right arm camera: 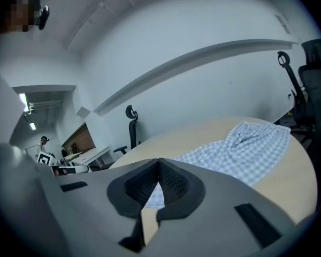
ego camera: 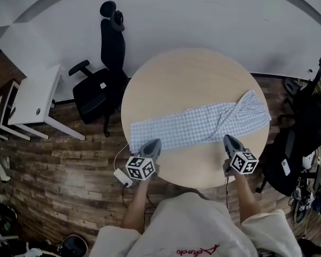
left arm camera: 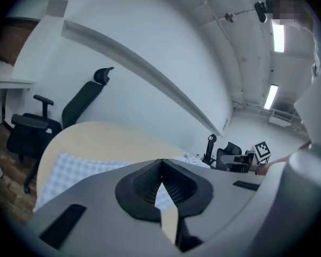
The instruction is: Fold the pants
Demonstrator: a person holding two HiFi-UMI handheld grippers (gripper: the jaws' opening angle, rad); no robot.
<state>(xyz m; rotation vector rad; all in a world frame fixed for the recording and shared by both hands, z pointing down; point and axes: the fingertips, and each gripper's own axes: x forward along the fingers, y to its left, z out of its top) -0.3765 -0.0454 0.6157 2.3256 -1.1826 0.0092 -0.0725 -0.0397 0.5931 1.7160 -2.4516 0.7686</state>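
Blue-and-white checked pants (ego camera: 198,125) lie flat and stretched out across the round wooden table (ego camera: 192,74), waistband at the right end. My left gripper (ego camera: 152,142) hovers over the near edge of the leg end, and my right gripper (ego camera: 228,138) is over the near edge closer to the waist. Both point across the table, nearly level. In the left gripper view the left gripper (left arm camera: 161,160) has its jaws closed tip to tip, with the pants (left arm camera: 75,170) seen beyond. The right gripper (right arm camera: 159,159) is likewise shut, the pants (right arm camera: 246,149) ahead of it. No cloth shows pinched in either.
A black office chair (ego camera: 104,74) stands at the table's far left, with a white desk (ego camera: 37,95) further left. Another dark chair and bags (ego camera: 299,143) crowd the right side. A white power strip (ego camera: 123,176) lies on the wooden floor by the table's near left edge.
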